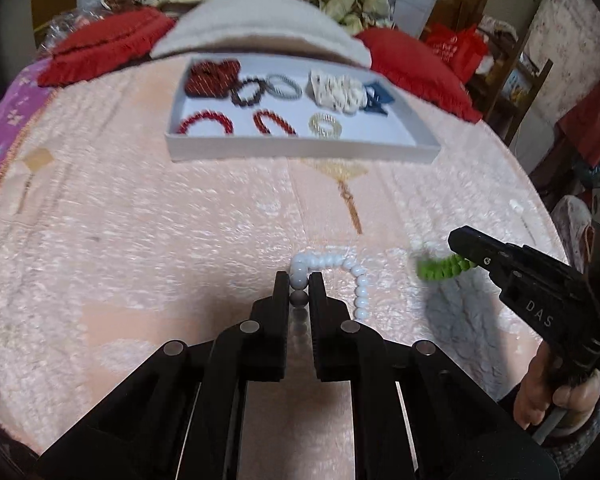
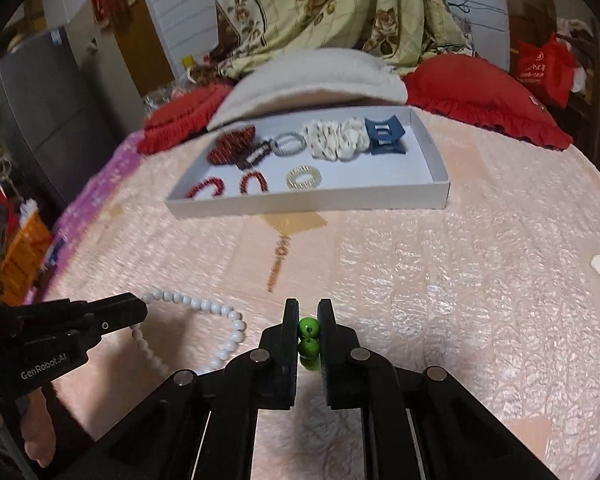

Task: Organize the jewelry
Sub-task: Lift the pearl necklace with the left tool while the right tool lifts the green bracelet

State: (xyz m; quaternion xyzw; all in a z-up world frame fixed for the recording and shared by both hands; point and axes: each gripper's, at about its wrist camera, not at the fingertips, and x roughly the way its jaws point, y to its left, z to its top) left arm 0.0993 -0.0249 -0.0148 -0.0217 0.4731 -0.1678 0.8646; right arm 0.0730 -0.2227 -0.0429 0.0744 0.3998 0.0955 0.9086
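Tools: left tool (image 1: 299, 280) pinches white bead bracelet (image 1: 350, 270); right tool (image 2: 308, 314) pinches green bead bracelet (image 2: 309, 340).
Advice: carry both clear of bed to white tray (image 2: 436, 168), keeping dangling loops off its near wall.

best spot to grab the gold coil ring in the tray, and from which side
Take the gold coil ring by its near arc, coming from above at the tray's front wall. It lies flat in the front row with bare tray floor on its right; the red bead bracelet crowds its left. One finger goes inside the loop.
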